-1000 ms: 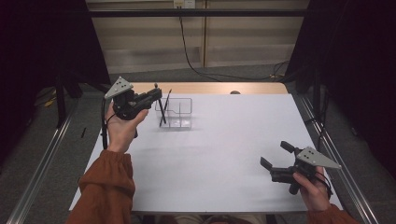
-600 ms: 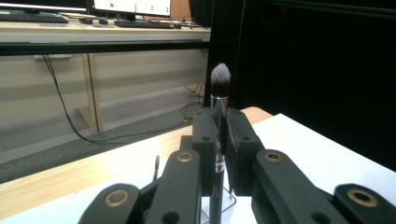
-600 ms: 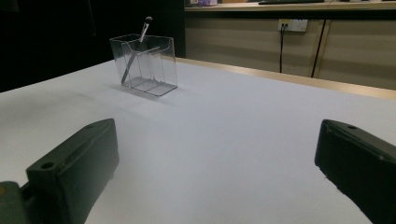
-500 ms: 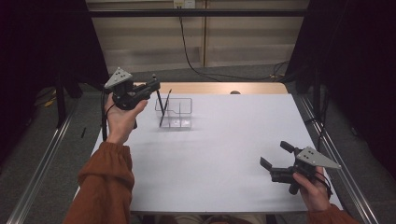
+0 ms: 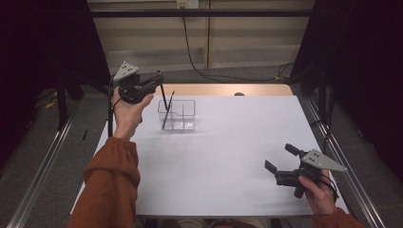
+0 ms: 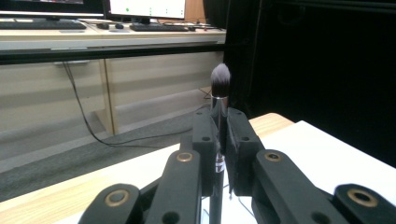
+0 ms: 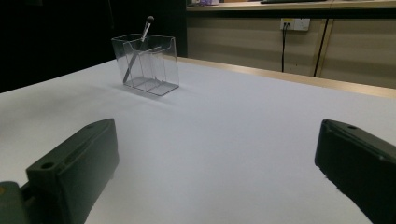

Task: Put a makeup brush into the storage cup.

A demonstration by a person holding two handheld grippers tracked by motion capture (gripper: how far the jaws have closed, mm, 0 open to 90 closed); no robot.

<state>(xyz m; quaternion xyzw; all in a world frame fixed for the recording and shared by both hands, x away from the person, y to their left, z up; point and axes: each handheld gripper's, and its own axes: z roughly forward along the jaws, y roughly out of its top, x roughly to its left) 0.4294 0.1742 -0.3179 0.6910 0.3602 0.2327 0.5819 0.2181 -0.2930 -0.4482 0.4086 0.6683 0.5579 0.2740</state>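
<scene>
High view: left gripper (image 5: 159, 80) lifted makeup brush (image 5: 164, 97) farther back.

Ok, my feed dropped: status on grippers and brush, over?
Left gripper shut on brush, held upright above clear organizer. Right gripper open, idle over the table. Second brush leans in organizer. Nothing in the way.
</scene>
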